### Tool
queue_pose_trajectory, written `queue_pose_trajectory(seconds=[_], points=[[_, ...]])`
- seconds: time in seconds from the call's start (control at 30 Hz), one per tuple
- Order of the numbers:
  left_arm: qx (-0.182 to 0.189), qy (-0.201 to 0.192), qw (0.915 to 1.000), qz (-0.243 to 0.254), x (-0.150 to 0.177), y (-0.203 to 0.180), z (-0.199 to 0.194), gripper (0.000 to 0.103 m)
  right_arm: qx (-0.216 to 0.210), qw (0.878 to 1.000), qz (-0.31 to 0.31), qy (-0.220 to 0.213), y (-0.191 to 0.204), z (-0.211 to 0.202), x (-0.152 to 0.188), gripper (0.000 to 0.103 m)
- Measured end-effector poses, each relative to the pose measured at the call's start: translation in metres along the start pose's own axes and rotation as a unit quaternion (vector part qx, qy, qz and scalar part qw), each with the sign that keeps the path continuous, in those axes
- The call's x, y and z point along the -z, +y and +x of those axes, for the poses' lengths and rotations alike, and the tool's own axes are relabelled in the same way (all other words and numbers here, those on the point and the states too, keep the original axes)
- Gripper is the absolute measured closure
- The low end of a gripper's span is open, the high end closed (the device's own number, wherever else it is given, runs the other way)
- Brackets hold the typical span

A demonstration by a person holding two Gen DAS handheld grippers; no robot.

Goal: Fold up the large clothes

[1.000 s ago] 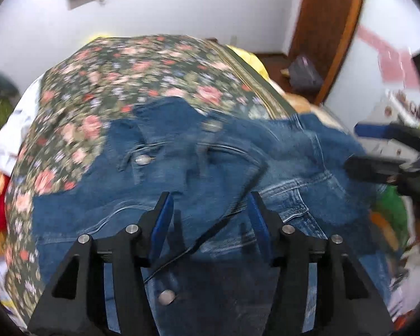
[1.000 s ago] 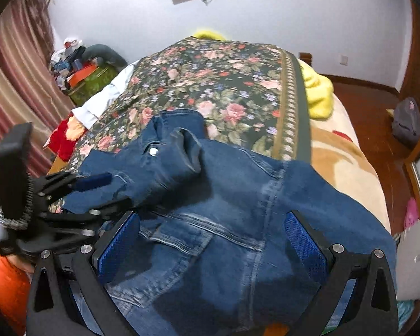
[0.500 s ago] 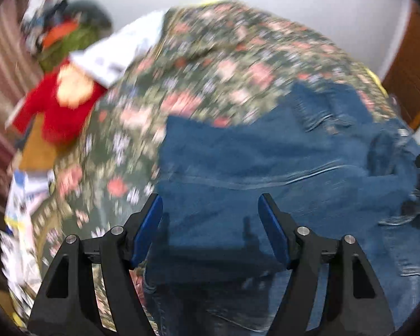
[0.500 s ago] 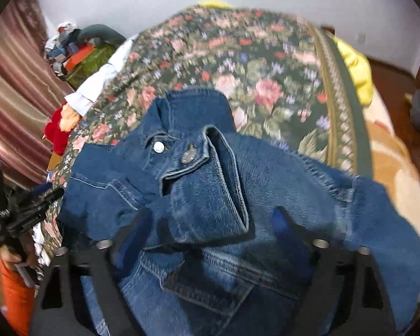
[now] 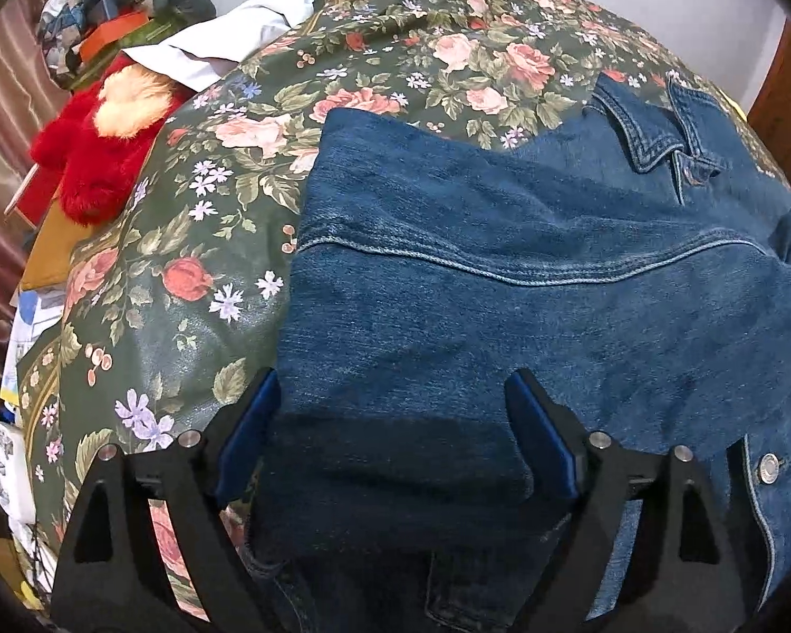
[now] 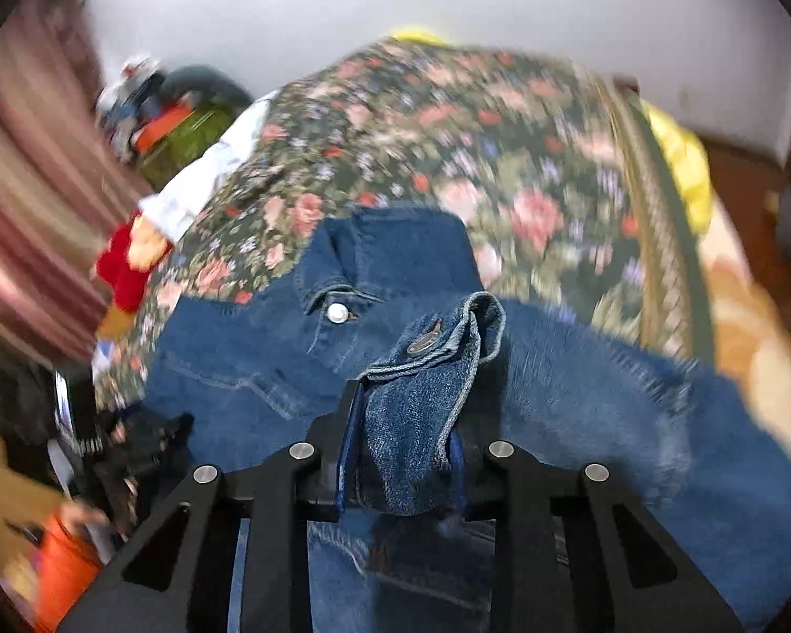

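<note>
The dark blue denim jacket (image 5: 527, 285) is lying spread across the dark green rose-printed bedspread (image 5: 227, 200), its left edge running straight down the cloth and leaving a broad strip of bare bedspread open on that side. Beyond that strip the bed is ending at a fluffy red plush toy (image 5: 100, 142) and a pile of clutter beside a striped curtain (image 6: 37, 195). In the right wrist view more bedspread is lying free above the collar, with a yellow cloth (image 6: 685, 174) at its far right border.

The left gripper (image 5: 395, 422) is hovering over the jacket's near left part, its jaws opening wide with the blue-padded fingers (image 5: 248, 422) straddling flat denim and pressing on nothing. The right gripper (image 6: 403, 453) is closing tight on a bunched denim cuff (image 6: 427, 369) with a metal snap, the fold standing up between its jaws above the jacket's front.

The denim is looking thick and stiff, with doubled pale stitching along the seams and round silver buttons (image 5: 767, 467).
</note>
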State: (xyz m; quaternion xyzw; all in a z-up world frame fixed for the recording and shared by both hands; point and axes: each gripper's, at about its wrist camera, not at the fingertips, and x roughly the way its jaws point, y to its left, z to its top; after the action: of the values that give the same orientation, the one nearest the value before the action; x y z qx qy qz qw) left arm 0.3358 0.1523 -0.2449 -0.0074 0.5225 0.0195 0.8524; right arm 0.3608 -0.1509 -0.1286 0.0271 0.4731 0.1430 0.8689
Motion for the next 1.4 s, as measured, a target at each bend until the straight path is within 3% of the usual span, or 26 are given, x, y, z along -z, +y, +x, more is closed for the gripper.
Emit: queue_pose_trajectory(seconds=[0.2, 0.4, 0.5, 0.57, 0.63, 0.87, 1.1, 1.2, 1.4], points=[[0.011, -0.002, 0.9998, -0.017, -0.001, 0.007, -0.002, 0.016, 0.040, 0.998, -0.040, -0.006, 0.001, -0.018, 0.022, 0.079], [-0.006, 0.002, 1.0000, 0.001, 0.002, 0.001, -0.001, 0.015, 0.069, 0.995, -0.012, 0.072, -0.034, 0.022, 0.047, 0.075], [-0.013, 0.004, 0.9999, 0.001, 0.003, 0.000, 0.000, 0.014, 0.097, 0.991, -0.034, 0.090, -0.036, 0.029, 0.055, 0.051], [-0.019, 0.006, 0.9998, 0.000, 0.002, -0.001, 0.001, 0.014, 0.135, 0.986, -0.056, 0.076, -0.034, 0.024, 0.059, 0.021], [-0.025, 0.011, 0.9996, -0.001, 0.002, -0.002, 0.001, 0.014, 0.149, 0.984, -0.077, 0.053, -0.033, 0.013, 0.060, 0.014], [-0.052, 0.035, 0.9980, -0.007, -0.002, -0.005, -0.007, 0.014, 0.152, 0.986, -0.069, -0.001, -0.040, -0.034, 0.060, 0.014], [-0.053, -0.012, 0.9985, 0.011, -0.022, -0.027, -0.060, 0.014, 0.149, 0.986, -0.011, -0.073, -0.068, -0.099, 0.066, 0.012], [-0.038, -0.041, 0.9983, 0.018, -0.034, -0.044, -0.084, 0.014, 0.155, 0.983, 0.029, -0.096, -0.090, -0.125, 0.075, 0.009], [0.032, -0.075, 0.9962, 0.031, -0.058, -0.094, -0.116, 0.014, 0.191, 0.969, 0.110, -0.114, -0.142, -0.161, 0.109, 0.008]])
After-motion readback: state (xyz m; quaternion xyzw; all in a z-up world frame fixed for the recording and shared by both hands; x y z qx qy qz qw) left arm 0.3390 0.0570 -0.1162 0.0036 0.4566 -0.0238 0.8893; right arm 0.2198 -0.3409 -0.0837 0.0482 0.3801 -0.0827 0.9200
